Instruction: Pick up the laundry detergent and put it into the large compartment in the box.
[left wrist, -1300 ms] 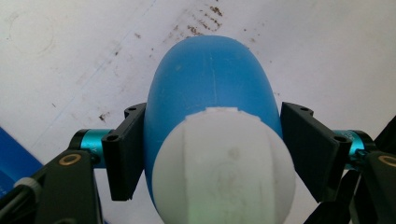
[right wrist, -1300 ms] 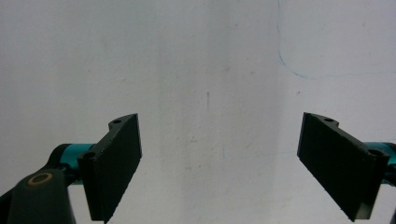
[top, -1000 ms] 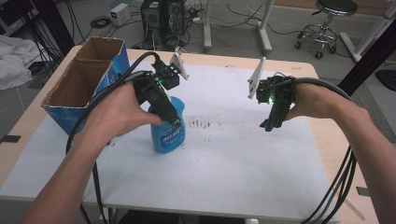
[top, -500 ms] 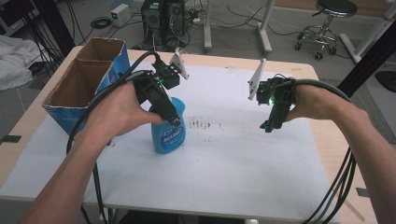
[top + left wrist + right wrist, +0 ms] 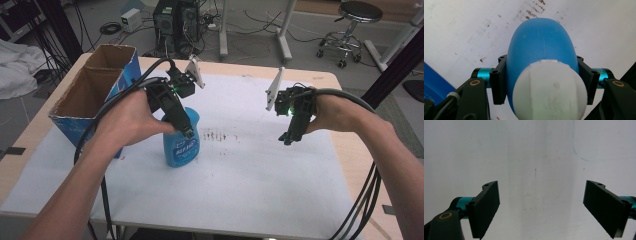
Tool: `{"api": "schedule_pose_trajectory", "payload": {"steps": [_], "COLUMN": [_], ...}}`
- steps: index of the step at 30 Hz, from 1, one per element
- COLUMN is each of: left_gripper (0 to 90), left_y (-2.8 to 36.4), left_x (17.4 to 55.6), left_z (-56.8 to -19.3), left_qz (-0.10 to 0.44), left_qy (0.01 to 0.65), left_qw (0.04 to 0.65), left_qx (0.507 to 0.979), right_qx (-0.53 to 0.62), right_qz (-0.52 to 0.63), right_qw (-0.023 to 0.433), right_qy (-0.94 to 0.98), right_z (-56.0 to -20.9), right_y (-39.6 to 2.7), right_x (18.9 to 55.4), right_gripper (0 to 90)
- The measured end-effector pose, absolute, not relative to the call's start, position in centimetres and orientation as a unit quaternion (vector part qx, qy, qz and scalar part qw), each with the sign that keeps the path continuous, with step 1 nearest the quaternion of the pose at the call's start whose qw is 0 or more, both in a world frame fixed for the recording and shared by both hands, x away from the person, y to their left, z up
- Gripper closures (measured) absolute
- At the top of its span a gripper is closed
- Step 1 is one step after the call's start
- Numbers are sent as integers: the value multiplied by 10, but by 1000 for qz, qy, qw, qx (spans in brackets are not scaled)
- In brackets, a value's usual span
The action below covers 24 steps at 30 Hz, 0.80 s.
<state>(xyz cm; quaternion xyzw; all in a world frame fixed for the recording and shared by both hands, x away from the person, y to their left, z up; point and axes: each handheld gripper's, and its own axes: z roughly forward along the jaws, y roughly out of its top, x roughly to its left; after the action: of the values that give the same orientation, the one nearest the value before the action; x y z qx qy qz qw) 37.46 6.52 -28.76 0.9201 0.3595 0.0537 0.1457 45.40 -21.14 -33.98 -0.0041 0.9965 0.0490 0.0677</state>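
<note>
left gripper (image 5: 541, 83) pinching blue bottle (image 5: 541, 52) between jaws, upright | right gripper (image 5: 541, 207) spread, well apart

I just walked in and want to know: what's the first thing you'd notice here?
The bright blue bottle standing left of the middle of the white table, gripped from above by the left gripper. Next, the open cardboard box at the table's far left, and the right gripper hanging open over bare table.
</note>
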Motion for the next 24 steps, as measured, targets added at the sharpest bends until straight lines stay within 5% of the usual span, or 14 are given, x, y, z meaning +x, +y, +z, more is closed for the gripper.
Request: {"api": "schedule_pose_trajectory", "payload": {"steps": [24], "left_gripper": [383], "left_y": [56], "left_x": [383], "left_z": [-245], "left_qz": [54], "left_qy": [326], "left_qw": [134], "left_qx": [934], "right_qx": [-4], "right_qz": [49], "right_qw": [71], "right_qy": [996], "right_z": [-338], "right_y": [-212], "right_x": [452], "right_gripper": [129]}}
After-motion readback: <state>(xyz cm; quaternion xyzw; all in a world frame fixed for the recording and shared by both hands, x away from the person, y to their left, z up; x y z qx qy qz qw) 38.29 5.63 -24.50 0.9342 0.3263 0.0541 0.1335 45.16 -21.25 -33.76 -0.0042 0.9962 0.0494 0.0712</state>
